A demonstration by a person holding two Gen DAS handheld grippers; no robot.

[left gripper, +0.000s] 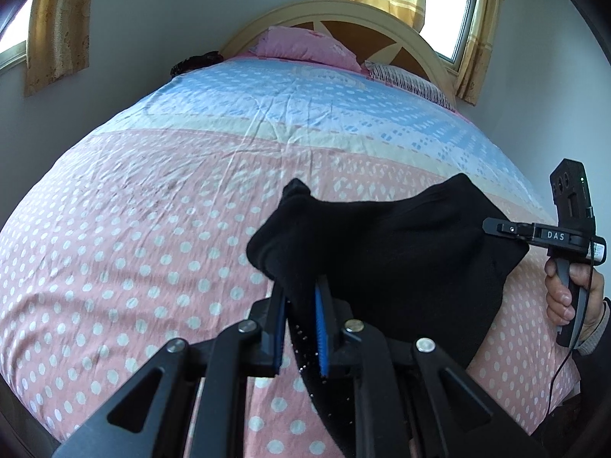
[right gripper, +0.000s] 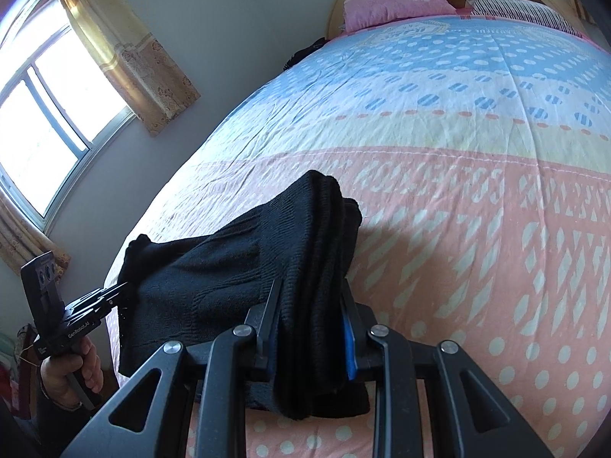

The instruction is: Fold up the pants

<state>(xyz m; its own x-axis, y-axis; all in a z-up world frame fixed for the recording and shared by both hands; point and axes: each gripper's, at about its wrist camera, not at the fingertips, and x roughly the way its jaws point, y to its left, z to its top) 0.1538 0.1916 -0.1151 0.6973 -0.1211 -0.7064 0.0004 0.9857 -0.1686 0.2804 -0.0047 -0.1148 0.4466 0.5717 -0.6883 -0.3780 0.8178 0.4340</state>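
Black knitted pants (left gripper: 401, 252) hang bunched between both grippers, just above the near part of the bed. In the left wrist view my left gripper (left gripper: 301, 286) has its blue pads closed on one dark edge of the cloth, which fills the narrow gap between them. My right gripper (left gripper: 492, 225) bites the other end at the right, with a hand on its handle. In the right wrist view my right gripper (right gripper: 311, 286) is shut on a thick folded stack of the pants (right gripper: 214, 278). The left gripper (right gripper: 118, 290) holds the far corner at lower left.
The bed sheet (left gripper: 152, 229) is pink with white dots near me and turns blue toward the headboard (left gripper: 336, 19). A pink pillow (left gripper: 305, 45) and a striped pillow (left gripper: 408, 76) lie there. Curtained windows (right gripper: 49, 122) flank the bed, and a dark item (left gripper: 198, 61) sits at its far left corner.
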